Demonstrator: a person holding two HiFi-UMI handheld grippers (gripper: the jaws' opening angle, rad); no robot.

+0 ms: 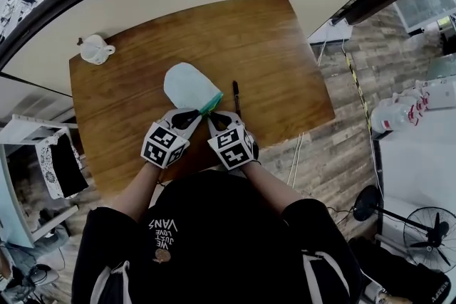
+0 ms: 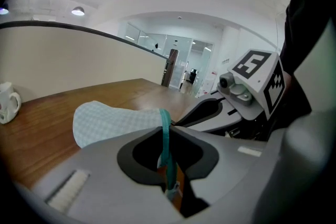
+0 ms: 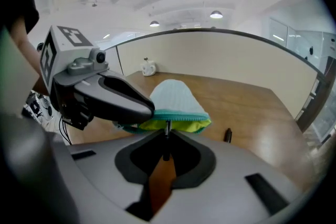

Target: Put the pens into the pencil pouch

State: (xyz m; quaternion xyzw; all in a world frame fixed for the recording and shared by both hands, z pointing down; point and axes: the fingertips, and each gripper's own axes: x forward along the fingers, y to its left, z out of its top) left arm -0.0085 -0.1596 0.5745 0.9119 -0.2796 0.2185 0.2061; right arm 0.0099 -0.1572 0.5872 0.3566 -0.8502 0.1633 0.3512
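Head view: pencil pouch (image 1: 189, 85) on wooden table (image 1: 271, 46), mouth toward person. Pen (image 1: 236, 97) just right of it. Left gripper (image 1: 194, 114) and right gripper (image 1: 214, 117) both at mouth.

Left gripper view: jaws clamped on pouch's teal zipper edge (image 2: 165, 131).

Right gripper view: jaws pinched on dark zipper pull (image 3: 166, 131). Mouth agape, yellow-green lining (image 3: 176, 124) showing.

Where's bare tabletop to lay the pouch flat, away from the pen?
The brown wooden table is bare across its far half, from the white mug to the far right corner. The near edge is crowded: left claw and right claw grip the pale blue fabric pouch, black pen alongside.
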